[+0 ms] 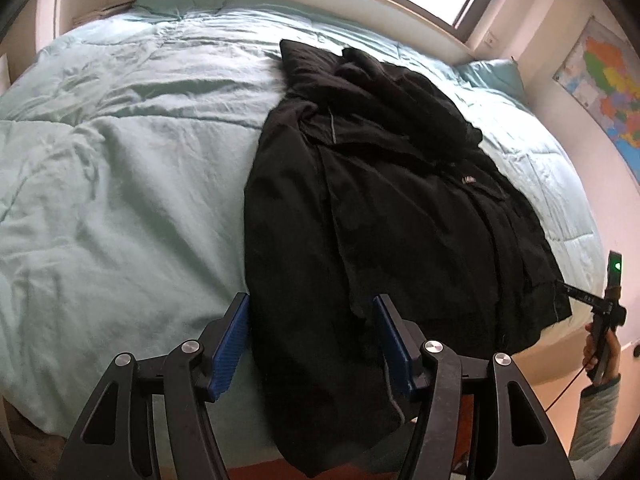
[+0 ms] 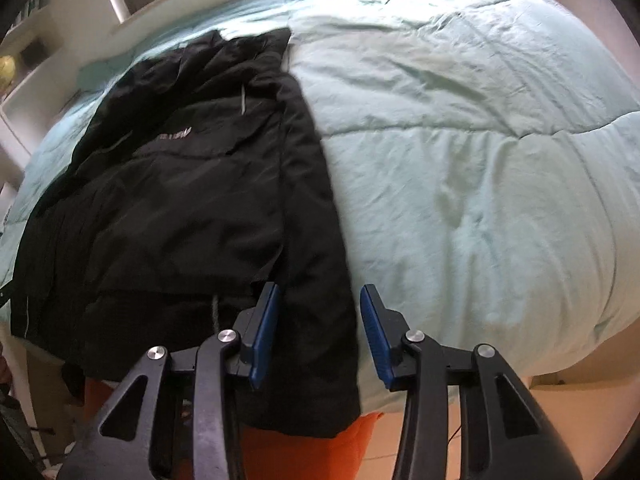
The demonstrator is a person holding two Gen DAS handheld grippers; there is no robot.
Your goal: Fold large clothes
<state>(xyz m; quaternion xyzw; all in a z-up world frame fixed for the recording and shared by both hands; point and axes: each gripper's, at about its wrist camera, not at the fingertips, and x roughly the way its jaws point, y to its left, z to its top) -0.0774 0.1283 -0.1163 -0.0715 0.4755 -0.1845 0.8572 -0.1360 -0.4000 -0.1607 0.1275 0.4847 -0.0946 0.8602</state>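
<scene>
A black padded jacket (image 1: pixel 380 208) lies on a pale green quilted bedspread (image 1: pixel 120 184). Both the left gripper (image 1: pixel 310 344) and the right gripper (image 2: pixel 318 332) gape wide, holding nothing. Only the left view shows a colourful wall map (image 1: pixel 604 92), far right.

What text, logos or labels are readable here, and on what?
Nothing reads clearly.
Pale chest print on the black jacket: there, but too blurred to read.
Small light tag on the same jacket in the left wrist view: too small to read.
Wall map: colored regions only, any lettering too small.
</scene>
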